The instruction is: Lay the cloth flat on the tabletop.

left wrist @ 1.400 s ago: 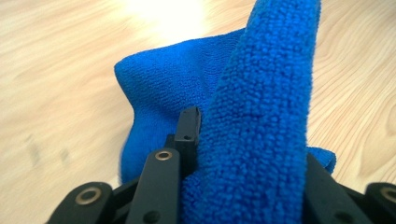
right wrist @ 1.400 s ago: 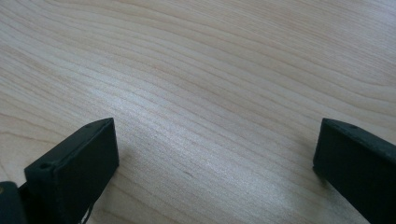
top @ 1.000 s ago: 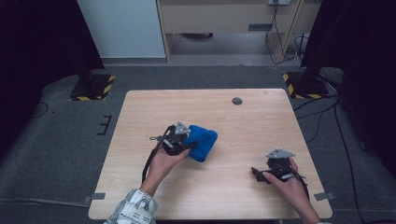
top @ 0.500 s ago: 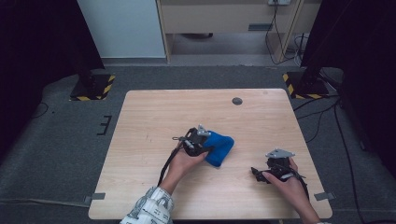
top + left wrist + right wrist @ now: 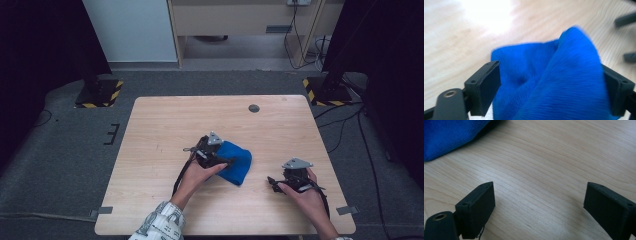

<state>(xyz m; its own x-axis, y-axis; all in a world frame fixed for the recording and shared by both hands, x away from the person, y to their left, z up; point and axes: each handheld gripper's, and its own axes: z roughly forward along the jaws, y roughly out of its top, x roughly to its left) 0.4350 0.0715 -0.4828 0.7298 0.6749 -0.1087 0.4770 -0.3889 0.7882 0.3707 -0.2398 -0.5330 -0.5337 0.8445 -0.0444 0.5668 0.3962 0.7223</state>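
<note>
Near the bench (image 5: 150, 125) middle, I'm bunching the blue cloth (image 5: 236, 163) between my left hand-held gripper's (image 5: 549, 82) wide jaws, right hand-held gripper (image 5: 539, 202) idling spread and empty by the near right edge, bare wood all around.

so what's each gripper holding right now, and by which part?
Left gripper has the blue cloth bunched between wide jaws, grip uncertain. Right gripper: open, holding nothing.

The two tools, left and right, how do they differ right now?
The left tool sits mid-table with the blue cloth bunched between its jaws; the right tool rests near the table's front right part with nothing between its jaws. The left touches the cloth; the right is apart from it. Both have black jaws spread wide.
</note>
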